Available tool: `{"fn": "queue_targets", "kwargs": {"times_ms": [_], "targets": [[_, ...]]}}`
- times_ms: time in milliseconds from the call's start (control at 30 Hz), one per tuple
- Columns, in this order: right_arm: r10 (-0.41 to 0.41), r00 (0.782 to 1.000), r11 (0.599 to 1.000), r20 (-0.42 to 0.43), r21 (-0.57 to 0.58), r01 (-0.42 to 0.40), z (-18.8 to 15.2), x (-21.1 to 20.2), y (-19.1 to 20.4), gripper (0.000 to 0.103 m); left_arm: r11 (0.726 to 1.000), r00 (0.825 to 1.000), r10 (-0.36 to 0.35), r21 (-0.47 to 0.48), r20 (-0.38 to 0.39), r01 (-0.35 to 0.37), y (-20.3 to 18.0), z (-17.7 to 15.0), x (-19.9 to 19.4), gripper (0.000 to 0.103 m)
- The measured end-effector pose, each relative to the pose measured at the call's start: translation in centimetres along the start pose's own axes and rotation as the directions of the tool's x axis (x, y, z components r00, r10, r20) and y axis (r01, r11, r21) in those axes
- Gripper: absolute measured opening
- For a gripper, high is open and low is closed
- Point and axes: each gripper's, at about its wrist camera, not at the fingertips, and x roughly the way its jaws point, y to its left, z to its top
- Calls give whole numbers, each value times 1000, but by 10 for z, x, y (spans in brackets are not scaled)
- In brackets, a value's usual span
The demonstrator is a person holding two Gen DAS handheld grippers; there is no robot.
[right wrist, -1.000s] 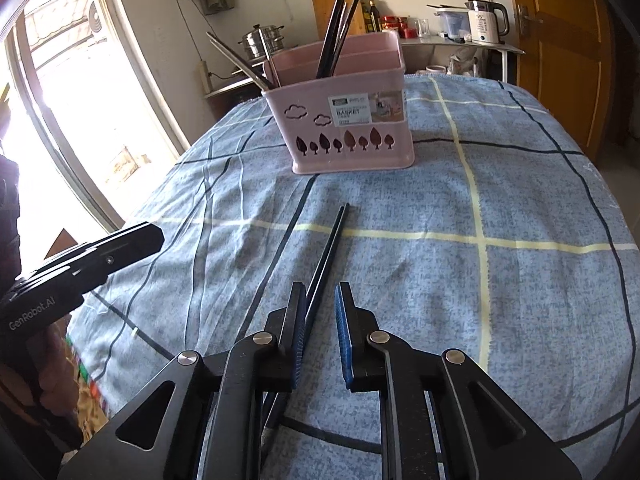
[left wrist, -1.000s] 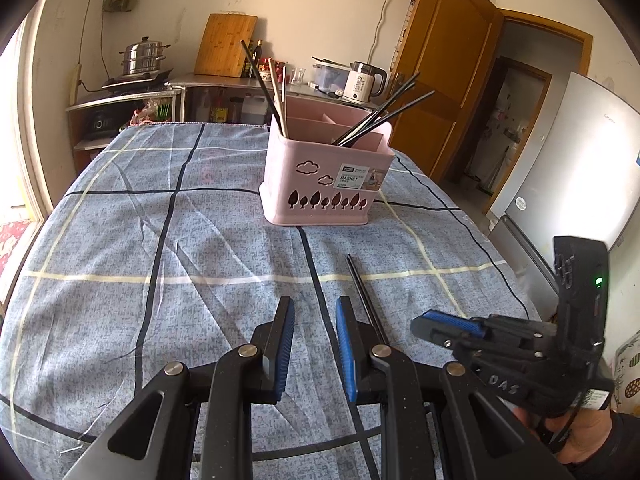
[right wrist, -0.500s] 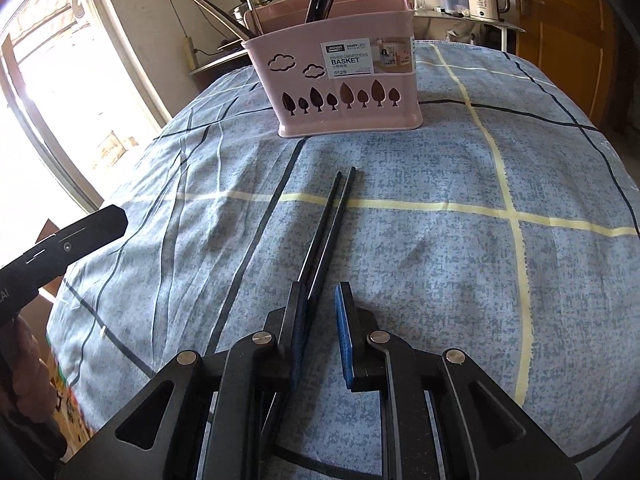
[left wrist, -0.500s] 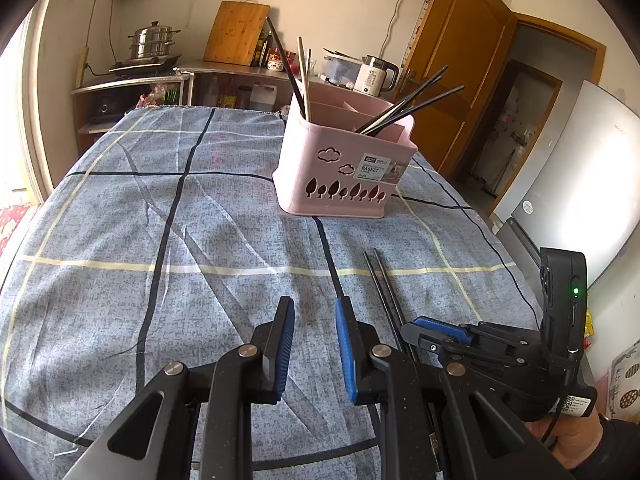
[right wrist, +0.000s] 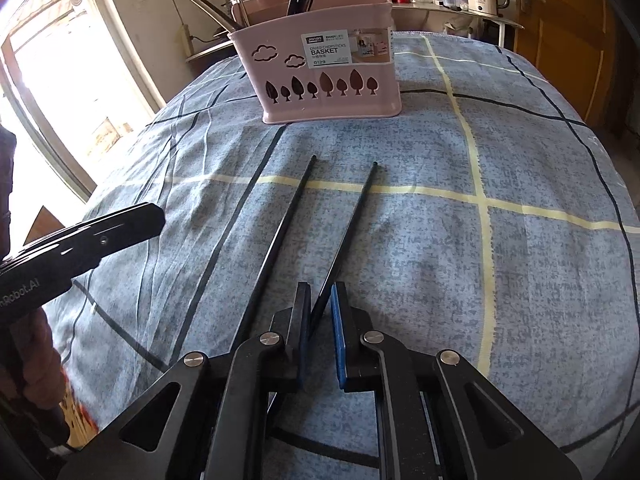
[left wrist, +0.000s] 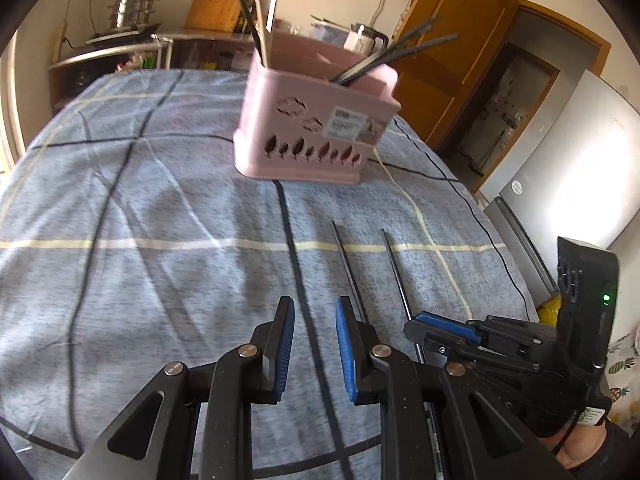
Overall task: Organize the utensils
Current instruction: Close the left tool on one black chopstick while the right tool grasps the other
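The right gripper (right wrist: 320,300) is closing around the right one of 2 thin black chopsticks (right wrist: 348,232), which points straight ahead toward the pink plastic basket (right wrist: 328,80); the left gripper (left wrist: 314,316) stands empty, slightly open.

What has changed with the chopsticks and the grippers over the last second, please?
The two chopsticks, which lay side by side, have spread apart: the right gripper is closing on the right chopstick, now between its jaws, while the left chopstick lies outside them. The left gripper has come closer to the table, open and empty as before. The basket has stayed put.
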Motion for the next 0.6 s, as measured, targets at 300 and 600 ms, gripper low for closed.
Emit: {"fn": "queue_targets", "kwargs": {"times_ms": [300, 600], "targets": [[-21, 1000, 999, 3, 34, 21, -4, -13, -29, 11, 999, 996, 10, 33, -91, -7, -33, 0, 51, 21], [-32, 999, 996, 12, 81, 31, -2, -16, -43, 11, 990, 991, 113, 92, -67, -106, -32, -4, 45, 7]]}}
